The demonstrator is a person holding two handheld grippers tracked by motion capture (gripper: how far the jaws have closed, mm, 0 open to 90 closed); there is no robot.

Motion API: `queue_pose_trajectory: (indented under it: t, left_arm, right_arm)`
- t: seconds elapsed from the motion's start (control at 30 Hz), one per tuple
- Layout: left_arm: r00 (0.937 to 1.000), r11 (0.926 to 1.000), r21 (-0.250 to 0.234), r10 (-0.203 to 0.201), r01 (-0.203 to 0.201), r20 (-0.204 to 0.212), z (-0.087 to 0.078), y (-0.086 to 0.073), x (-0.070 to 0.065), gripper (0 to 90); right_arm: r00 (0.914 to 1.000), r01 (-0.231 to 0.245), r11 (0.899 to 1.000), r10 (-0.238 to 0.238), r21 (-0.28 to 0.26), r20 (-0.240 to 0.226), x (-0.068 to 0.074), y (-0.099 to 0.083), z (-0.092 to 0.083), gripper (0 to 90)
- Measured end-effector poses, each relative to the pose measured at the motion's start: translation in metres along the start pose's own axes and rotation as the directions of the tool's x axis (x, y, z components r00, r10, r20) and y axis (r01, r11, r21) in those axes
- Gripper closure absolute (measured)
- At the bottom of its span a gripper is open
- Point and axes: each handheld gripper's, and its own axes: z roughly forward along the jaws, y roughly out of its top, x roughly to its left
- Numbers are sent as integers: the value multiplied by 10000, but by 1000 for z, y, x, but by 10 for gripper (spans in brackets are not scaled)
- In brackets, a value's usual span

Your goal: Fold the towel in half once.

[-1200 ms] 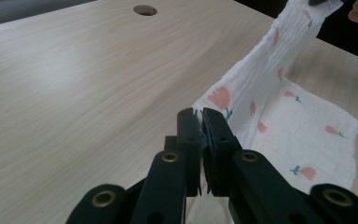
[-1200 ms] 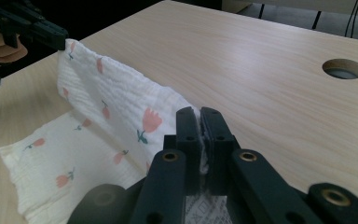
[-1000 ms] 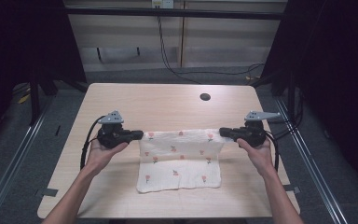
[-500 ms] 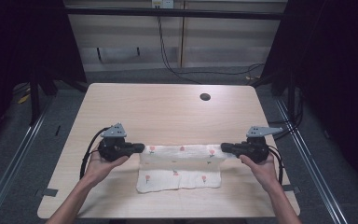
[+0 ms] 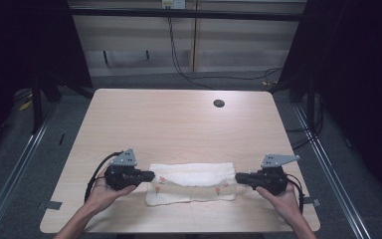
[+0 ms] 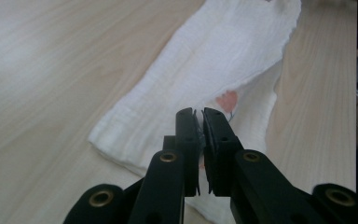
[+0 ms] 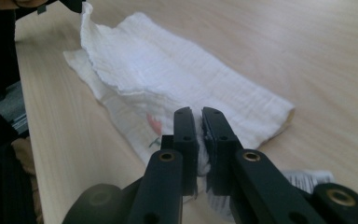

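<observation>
Where the table (image 5: pixel 179 124) nears the person's edge, a folded white cloth (image 5: pixel 191 182) is laid flat | left gripper (image 5: pixel 149 176): jaws nearly closed, the cloth's edge pinched | right gripper (image 5: pixel 238 178): likewise clamped on the opposite end | a printed label (image 7: pixel 307 177) is revealed by the right gripper view alone.

Btw. the left gripper (image 5: pixel 148 176) and right gripper (image 5: pixel 238 178) lies the folded white cloth (image 5: pixel 191 182), flat, no real obstacle. Beyond both tongs the wooden table (image 5: pixel 179 124) is bare up to a small dark hole (image 5: pixel 219 103), so free room there.
</observation>
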Motion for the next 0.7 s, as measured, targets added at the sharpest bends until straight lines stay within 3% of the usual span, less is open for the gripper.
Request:
queue_pose_trajectory:
  t: [0.2,0.47,0.5,0.57,0.7]
  left_arm:
    - [9993,9982,525,262,-276,274,6,-14,-13,845]
    - [9987,9945,1015,224,-270,462,5,-27,-17,804]
    - [9984,9947,992,218,-270,530,5,-27,-17,776]
    - [9972,9973,724,-152,98,732,5,-27,-15,705]
    - [9948,9985,346,-453,423,911,1,-23,-12,645]
  right_arm:
    - [9999,142,9986,-142,506,2,9,-13,5,848]
    - [9998,177,9936,-191,1114,109,19,-28,7,790]
    - [9998,189,9932,-197,1152,57,20,-28,7,781]
    - [9999,130,9937,-135,1111,43,20,-28,6,759]
    - [10000,-37,9969,42,788,-61,20,-22,3,689]
